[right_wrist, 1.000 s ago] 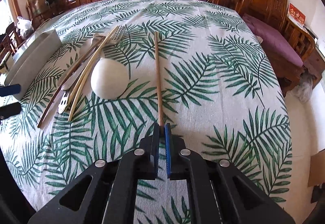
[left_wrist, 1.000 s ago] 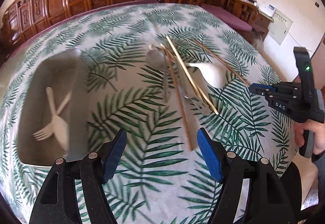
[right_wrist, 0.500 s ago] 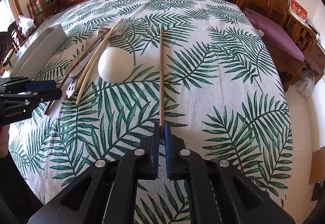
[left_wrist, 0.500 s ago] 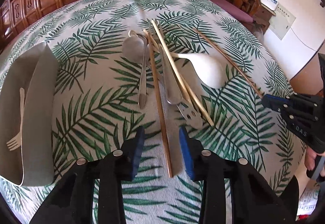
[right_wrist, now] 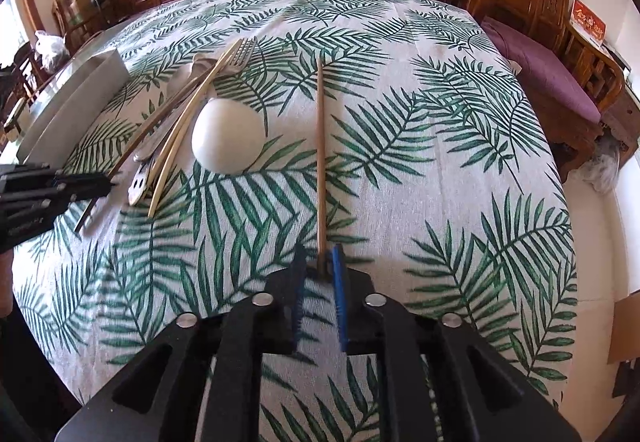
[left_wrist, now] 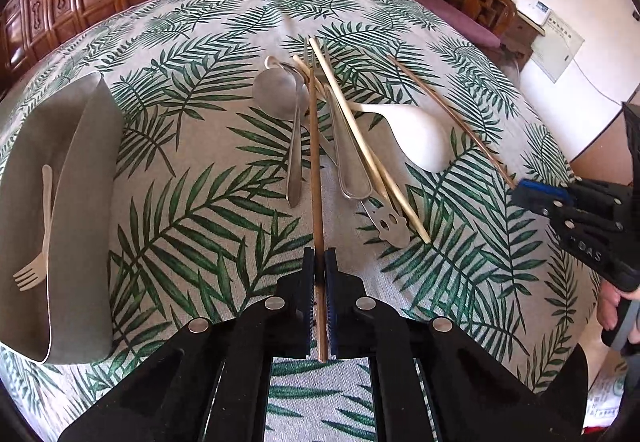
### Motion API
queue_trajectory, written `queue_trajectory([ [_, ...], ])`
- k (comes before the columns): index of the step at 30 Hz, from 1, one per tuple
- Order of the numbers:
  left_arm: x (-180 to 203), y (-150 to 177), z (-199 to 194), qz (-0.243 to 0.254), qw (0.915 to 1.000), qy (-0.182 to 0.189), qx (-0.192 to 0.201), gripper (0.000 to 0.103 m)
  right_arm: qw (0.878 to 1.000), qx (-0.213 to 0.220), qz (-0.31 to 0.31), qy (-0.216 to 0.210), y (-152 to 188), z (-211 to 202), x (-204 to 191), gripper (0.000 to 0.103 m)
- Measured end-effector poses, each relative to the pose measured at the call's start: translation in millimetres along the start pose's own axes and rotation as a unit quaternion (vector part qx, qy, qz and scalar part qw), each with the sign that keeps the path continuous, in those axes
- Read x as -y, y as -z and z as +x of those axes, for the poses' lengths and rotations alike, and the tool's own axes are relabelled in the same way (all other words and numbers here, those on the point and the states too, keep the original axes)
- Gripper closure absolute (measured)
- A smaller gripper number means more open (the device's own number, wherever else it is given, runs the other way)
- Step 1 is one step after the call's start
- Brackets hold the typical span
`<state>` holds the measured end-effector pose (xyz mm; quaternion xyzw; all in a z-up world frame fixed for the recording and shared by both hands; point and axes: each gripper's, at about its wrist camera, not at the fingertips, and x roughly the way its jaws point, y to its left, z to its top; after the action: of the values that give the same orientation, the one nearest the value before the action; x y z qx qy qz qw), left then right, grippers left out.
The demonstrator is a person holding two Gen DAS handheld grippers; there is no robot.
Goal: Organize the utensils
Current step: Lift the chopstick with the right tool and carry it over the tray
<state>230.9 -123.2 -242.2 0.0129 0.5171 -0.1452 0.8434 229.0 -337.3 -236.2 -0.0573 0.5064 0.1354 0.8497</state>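
So the left gripper (left_wrist: 319, 298) has just been closing and is now clamped on the near end of a brown chopstick (left_wrist: 316, 177), which runs away from it across the leaf-print tablecloth (left_wrist: 192, 226), its far part in among the pile: metal spoon (left_wrist: 294, 145), a fork handle (left_wrist: 352, 161), two pale chopsticks (left_wrist: 372, 165) and the white spoon (left_wrist: 420, 137). The right gripper (right_wrist: 319, 274) has just been opening, jaws a little apart, with the near tip of the other brown chopstick (right_wrist: 320, 145) sitting loose between them, not pinched. I'd lift the left one slowly and pull it back toward the near side along its own length, so it slides out without dragging the spoon or fork. The grip is right at the end, so expect it to droop. The grey tray (left_wrist: 86, 161) at left, with a pale fork (left_wrist: 38, 242) in it, looks like the drop spot.
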Motion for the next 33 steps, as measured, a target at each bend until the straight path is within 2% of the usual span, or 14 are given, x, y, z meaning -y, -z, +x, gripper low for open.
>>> queue_trajectory([
  [2,0.2,0.8,-2.8,0.0,1.0,0.006,0.002,0.099,1.0,0.003,0.006,-0.001,-6.6,4.0,-0.3,0.081],
  [11,-3.1,-1.8,-30.3,0.001,0.9995,0.018,0.024,0.099,1.0,-0.008,0.006,0.019,-44.3,25.7,-5.0,0.081],
  [12,-4.5,-2.4,-35.4,0.0,0.9994,0.02,0.027,0.099,1.0,-0.007,0.01,0.02,-45.8,26.9,-4.2,0.081],
  [13,-5.4,-2.9,-39.3,0.0,0.9993,0.021,0.03,0.099,1.0,-0.002,0.015,0.027,-46.9,27.6,-2.7,0.091],
  [14,-6.2,-3.3,-43.5,0.0,0.9992,0.021,0.034,0.099,0.999,0.001,0.02,0.027,-46.4,28.2,-1.4,0.096],
  [17,-11.6,-4.8,-59.9,0.001,0.9987,0.02,0.047,0.099,0.999,0.005,0.029,0.028,-42.7,26.3,-0.8,0.097],
  [21,-26.7,-4.0,-78.0,-0.002,0.9981,0.018,0.058,0.099,0.999,0.017,0.035,0.037,-33.3,13.1,-4.5,0.097],
  [28,-64.0,6.7,-96.8,-0.019,0.9976,0.005,0.067,0.099,0.998,0.052,0.027,0.013,-29.6,-21.7,-33.8,0.097],
  [33,-86.9,13.4,-107.1,-0.023,0.9974,-0.009,0.068,0.099,0.998,0.058,0.005,-0.007,-35.3,-34.3,-65.1,0.097],
])
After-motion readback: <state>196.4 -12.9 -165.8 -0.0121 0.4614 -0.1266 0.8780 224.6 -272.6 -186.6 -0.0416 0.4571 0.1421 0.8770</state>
